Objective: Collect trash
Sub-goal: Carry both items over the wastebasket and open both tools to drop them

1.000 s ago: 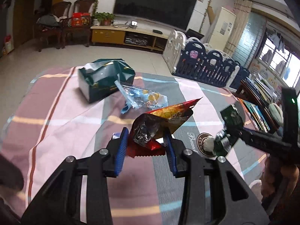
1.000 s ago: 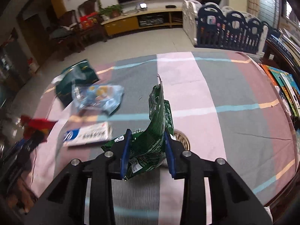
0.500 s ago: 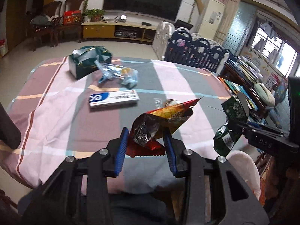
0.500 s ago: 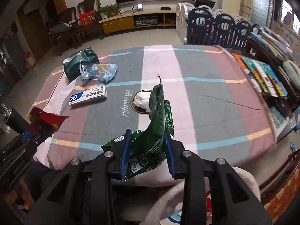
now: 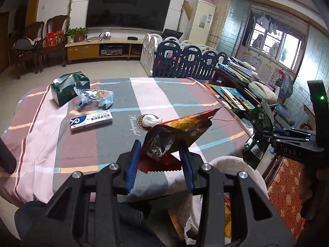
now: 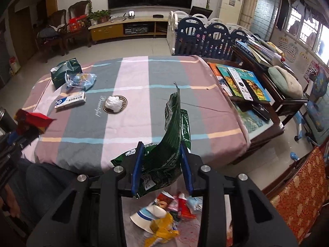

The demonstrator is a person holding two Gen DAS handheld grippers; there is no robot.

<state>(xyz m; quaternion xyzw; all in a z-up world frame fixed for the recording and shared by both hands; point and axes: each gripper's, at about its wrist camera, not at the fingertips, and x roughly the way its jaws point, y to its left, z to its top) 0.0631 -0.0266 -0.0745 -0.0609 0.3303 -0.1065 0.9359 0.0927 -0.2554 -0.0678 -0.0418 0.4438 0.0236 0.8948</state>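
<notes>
On the plaid table cloth we read "Beautiful" by the dish with the white wad; the blue-white box text is illegible. Left gripper is clamped on a red foil wrapper, right gripper on a green "WAFERS" wrapper. Both hang off the table's near edge, above binned trash, partly hidden.

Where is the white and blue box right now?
The white and blue box lies flat on the left part of the tablecloth, between the crumpled clear blue bag and the white paper ball.
</notes>
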